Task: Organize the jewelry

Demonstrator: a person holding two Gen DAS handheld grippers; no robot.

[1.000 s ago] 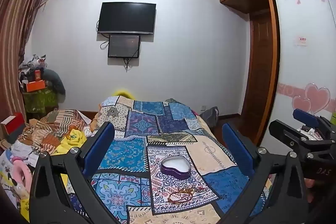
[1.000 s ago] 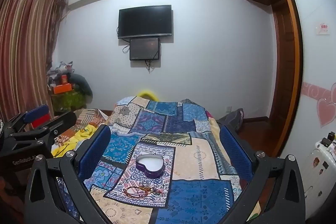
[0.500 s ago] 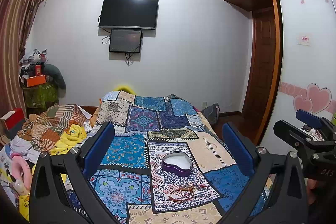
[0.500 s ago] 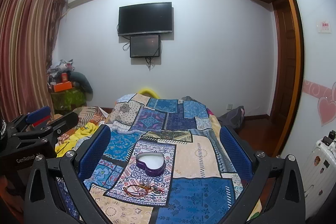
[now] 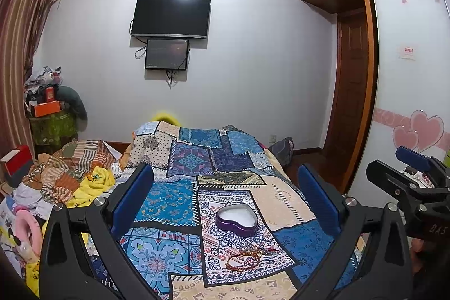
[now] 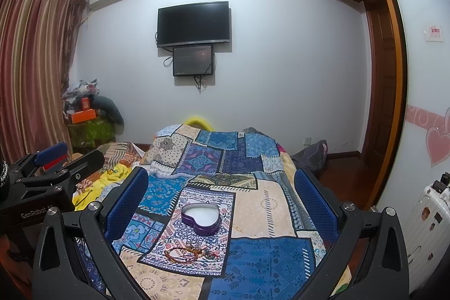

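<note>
A purple heart-shaped tin (image 5: 236,220) (image 6: 200,217) with a white inside lies lidless on the patchwork bedspread (image 5: 180,196) (image 6: 267,204). Just in front of it sits a small heap of red and brown bead bracelets (image 5: 247,257) (image 6: 188,253). My left gripper (image 5: 225,198) hangs open above the bed, well back from both, with nothing between its blue pads. My right gripper (image 6: 222,196) is likewise open and holds nothing, level with the left one, which shows at its left edge (image 6: 53,173).
A heap of clothes and a yellow towel (image 5: 92,182) lies left of the bed. A cluttered stand (image 5: 50,120) is in the back left corner. A wardrobe (image 5: 351,92) and sliding door fill the right side; a white suitcase (image 6: 427,218) stands by it.
Both views have tilted slightly upward and drifted a little; the tin and bracelets sit a touch lower in frame. Both grippers stay open.
</note>
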